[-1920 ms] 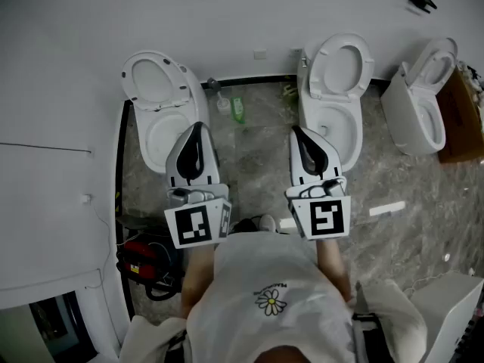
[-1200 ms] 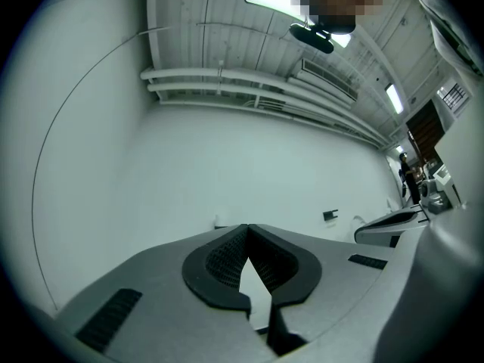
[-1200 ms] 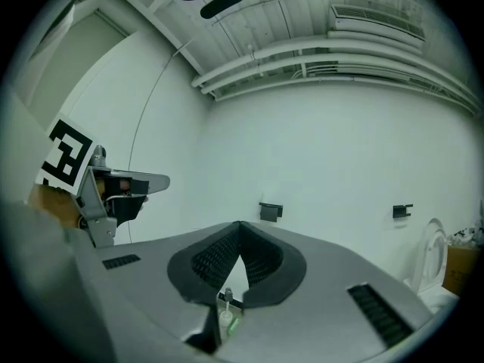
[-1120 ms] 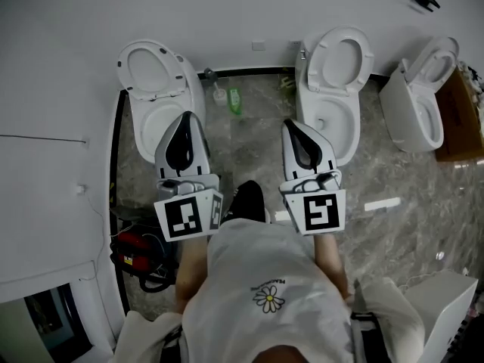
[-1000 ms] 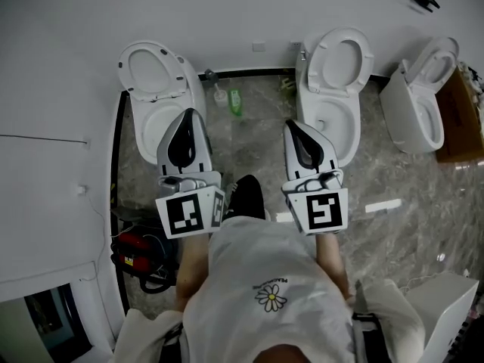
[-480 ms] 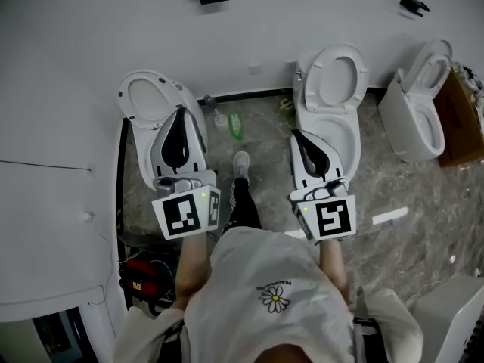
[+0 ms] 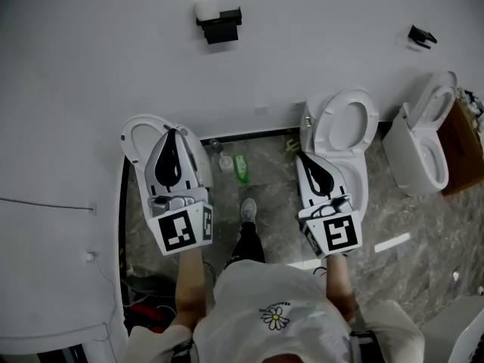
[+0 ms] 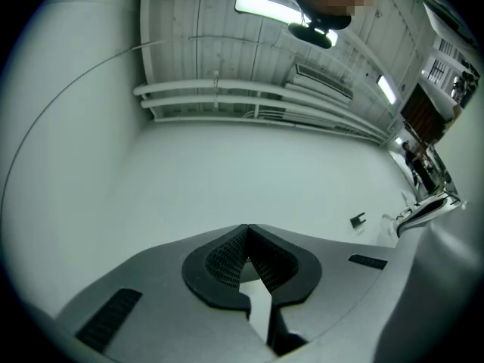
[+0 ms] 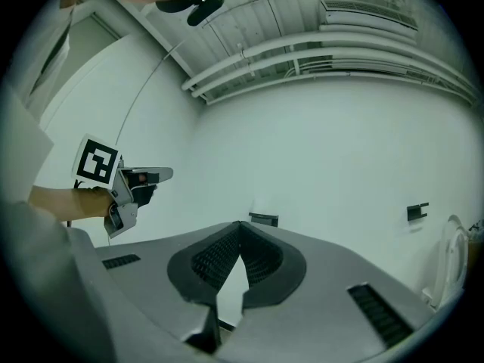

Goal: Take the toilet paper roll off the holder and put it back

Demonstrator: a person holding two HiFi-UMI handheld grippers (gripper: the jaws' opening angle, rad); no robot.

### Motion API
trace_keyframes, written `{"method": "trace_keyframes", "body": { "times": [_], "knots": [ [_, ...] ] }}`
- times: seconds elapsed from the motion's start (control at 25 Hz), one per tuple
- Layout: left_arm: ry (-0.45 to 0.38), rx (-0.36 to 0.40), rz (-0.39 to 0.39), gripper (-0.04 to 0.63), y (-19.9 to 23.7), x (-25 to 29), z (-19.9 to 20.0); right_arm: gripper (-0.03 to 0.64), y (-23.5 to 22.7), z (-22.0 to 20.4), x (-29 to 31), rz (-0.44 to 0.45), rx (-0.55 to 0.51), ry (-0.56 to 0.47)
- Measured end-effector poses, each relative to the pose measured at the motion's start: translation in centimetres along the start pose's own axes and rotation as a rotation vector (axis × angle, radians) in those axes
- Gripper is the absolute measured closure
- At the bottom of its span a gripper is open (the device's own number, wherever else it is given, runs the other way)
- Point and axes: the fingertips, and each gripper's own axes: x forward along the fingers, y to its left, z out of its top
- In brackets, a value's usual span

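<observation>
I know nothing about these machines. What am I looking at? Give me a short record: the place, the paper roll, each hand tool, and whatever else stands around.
place: room with a white wall and a stone-patterned floor
roll: toilet paper roll on the black holder, up on the wall, untouched
left tool: left gripper shut, empty, held out in front of the person
right tool: right gripper shut, empty, well short of the holder
toilets: left toilet, middle toilet, right toilet, lids up
floor: green bottle by the wall

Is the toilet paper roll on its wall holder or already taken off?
On: the white toilet paper roll sits on the black holder up on the wall.
</observation>
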Motion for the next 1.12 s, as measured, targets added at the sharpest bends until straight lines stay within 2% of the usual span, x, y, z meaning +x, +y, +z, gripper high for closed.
{"method": "trace_keyframes", "body": {
  "times": [0.12,0.28,0.44,0.72,0.92,1.04,1.12],
  "knots": [
    [0.010,-0.031,0.019,0.580,1.7,4.3,-2.4,0.607,-1.8,-0.4,5.0,-0.011,0.012,0.030],
    [0.037,-0.056,0.018,0.579,3.5,11.0,-5.5,0.607,-3.2,-0.3,12.6,0.006,0.005,0.021],
    [0.052,-0.072,0.003,0.579,5.1,18.3,-7.9,0.607,-5.1,0.1,20.7,0.007,-0.011,0.012],
    [0.090,-0.073,-0.052,0.579,7.4,29.2,-12.6,0.607,-7.9,-1.2,32.2,0.004,0.028,0.017],
    [0.127,-0.105,-0.066,0.579,7.4,32.5,-14.9,0.607,-9.2,-1.8,36.2,0.018,0.034,-0.003],
    [0.157,-0.120,-0.059,0.580,7.3,33.2,-16.0,0.607,-10.5,-2.6,37.5,-0.016,0.013,0.024],
    [0.159,-0.117,-0.038,0.580,7.5,33.7,-16.3,0.607,-11.0,-2.5,38.3,-0.031,0.016,0.001]
  ]
}}
